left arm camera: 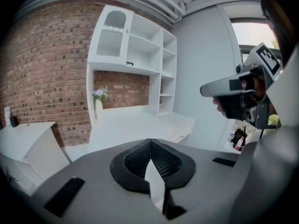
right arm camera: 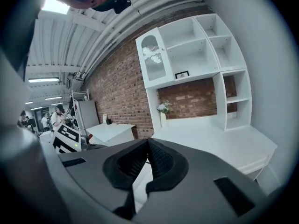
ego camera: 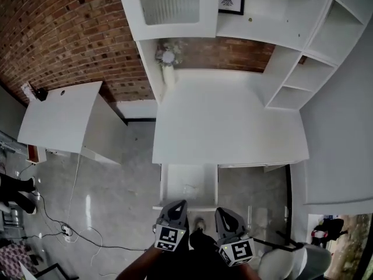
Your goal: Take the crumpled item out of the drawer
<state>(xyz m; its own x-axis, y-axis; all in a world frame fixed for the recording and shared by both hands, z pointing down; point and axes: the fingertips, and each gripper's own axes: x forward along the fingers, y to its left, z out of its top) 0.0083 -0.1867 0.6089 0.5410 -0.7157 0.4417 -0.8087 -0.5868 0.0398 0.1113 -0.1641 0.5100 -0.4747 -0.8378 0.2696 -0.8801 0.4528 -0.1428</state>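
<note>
Left gripper (left arm camera: 150, 141) is clenched: its ribbed black pads meet at the tips with nothing between them. Right gripper (right arm camera: 147, 140) is likewise closed tight and empty. In the head view both hang side by side in front of the white desk (ego camera: 227, 127), below its front edge, each bearing a cube with black-and-white square markers (ego camera: 169, 237); these show patterns only, no letters.

Just ahead of the jaws, an open drawer (ego camera: 201, 177) is pulled out from under the desk's left front. On its white floor lies a faint pale shape, the crumpled item (ego camera: 189, 188), too small to make out further; neither gripper touches it.

At the desk's back left corner stands a white vase of pale flowers (ego camera: 168, 63) against the brick wall (ego camera: 64, 34). Above the desk, a small black-framed picture (ego camera: 232, 2) sits on the shelf unit (ego camera: 303, 69); any print on it is unreadable. Left of the desk, apart from it, stands a white side table (ego camera: 58, 115).
</note>
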